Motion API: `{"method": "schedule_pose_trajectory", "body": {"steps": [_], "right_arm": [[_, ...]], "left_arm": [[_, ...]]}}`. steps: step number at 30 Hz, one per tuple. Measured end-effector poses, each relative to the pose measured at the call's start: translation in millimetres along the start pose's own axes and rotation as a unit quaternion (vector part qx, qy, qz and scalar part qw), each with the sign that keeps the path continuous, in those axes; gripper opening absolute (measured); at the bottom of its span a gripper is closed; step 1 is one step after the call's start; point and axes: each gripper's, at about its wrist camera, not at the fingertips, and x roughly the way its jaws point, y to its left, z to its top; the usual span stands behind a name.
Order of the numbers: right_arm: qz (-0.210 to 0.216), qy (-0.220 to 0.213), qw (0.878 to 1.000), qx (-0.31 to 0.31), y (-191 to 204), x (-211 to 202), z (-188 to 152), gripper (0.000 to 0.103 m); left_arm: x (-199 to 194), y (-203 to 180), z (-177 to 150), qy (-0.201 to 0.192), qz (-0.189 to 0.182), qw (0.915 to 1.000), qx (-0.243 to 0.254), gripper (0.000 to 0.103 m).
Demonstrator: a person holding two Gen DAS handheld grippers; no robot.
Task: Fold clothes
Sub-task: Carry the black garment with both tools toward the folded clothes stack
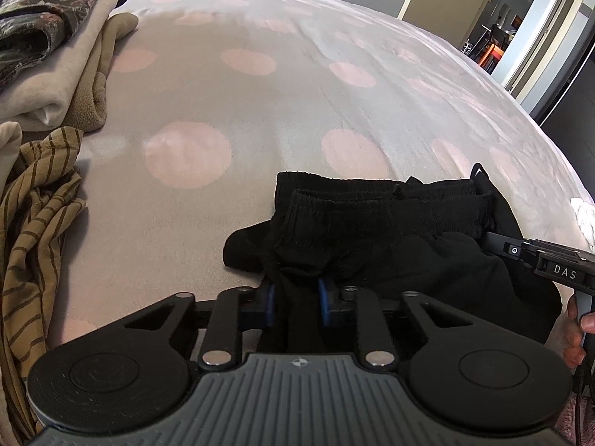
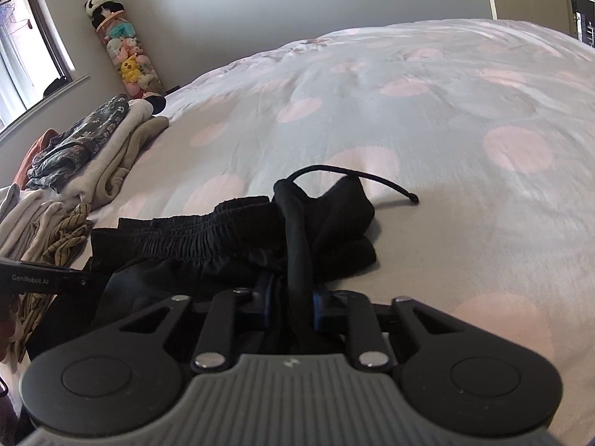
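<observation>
Left wrist view: both grippers — left gripper (image 1: 296, 303), right gripper (image 2: 290, 304) — pinch black shorts (image 1: 390, 238) beside striped shirt (image 1: 33, 200)

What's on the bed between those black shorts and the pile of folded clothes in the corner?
Nothing: in the left wrist view, only bare dotted bedspread lies between the black shorts and the folded pile.
</observation>
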Motion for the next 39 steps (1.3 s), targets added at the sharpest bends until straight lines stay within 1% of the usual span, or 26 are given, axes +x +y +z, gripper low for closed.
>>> {"method": "schedule_pose_trajectory", "body": {"steps": [5, 9, 11, 14, 17, 20, 24, 27, 29, 32, 35, 39], "right_arm": [[-0.008, -0.019, 0.999, -0.027, 12.8, -14.3, 1.6, 0.010], [-0.001, -0.037, 0.999, -0.030, 24.1, -34.9, 8.3, 0.007], [0.009, -0.045, 0.998, -0.035, 33.6, -47.1, 14.7, 0.006], [0.012, -0.060, 0.996, -0.058, 55.4, -64.8, 23.2, 0.006], [0.029, -0.078, 0.995, -0.050, 76.1, -83.0, 35.6, 0.006], [0.047, -0.096, 0.992, -0.060, 103.2, -99.2, 52.3, 0.006], [0.088, -0.106, 0.988, -0.076, 151.5, -113.5, 75.4, 0.006], [0.125, -0.103, 0.983, -0.083, 196.8, -116.1, 91.9, 0.006], [0.154, -0.104, 0.979, -0.087, 228.7, -115.7, 101.1, 0.006], [0.185, -0.104, 0.971, -0.107, 279.2, -112.0, 109.0, 0.006], [0.205, -0.096, 0.967, -0.121, 324.7, -102.5, 110.9, 0.006], [0.224, -0.076, 0.963, -0.127, 374.8, -82.7, 109.5, 0.006]], "left_arm": [[-11.4, -11.2, 2.7, -0.010, 0.012, 0.9996, 0.025, 0.009], [-33.8, -12.7, 4.6, -0.037, 0.002, 0.9989, 0.030, 0.007], [-49.0, -12.8, 6.9, -0.055, -0.003, 0.9981, 0.028, 0.007], [-75.5, -11.3, 12.5, -0.086, -0.004, 0.9959, 0.027, 0.006], [-106.2, -3.8, 20.5, -0.114, -0.007, 0.9934, 0.014, 0.006], [-143.0, 4.6, 28.4, -0.137, 0.005, 0.9901, 0.028, 0.006], [-201.4, 26.9, 37.1, -0.156, 0.036, 0.9858, 0.050, 0.006], [-249.0, 49.9, 42.8, -0.165, 0.067, 0.9824, 0.057, 0.006], [-279.8, 63.5, 46.5, -0.171, 0.093, 0.9788, 0.065, 0.006], [-317.9, 84.4, 49.3, -0.177, 0.131, 0.9730, 0.069, 0.006], [-346.9, 107.2, 51.7, -0.178, 0.165, 0.9677, 0.069, 0.006], [-366.8, 137.9, 49.5, -0.167, 0.198, 0.9638, 0.063, 0.006]]}}
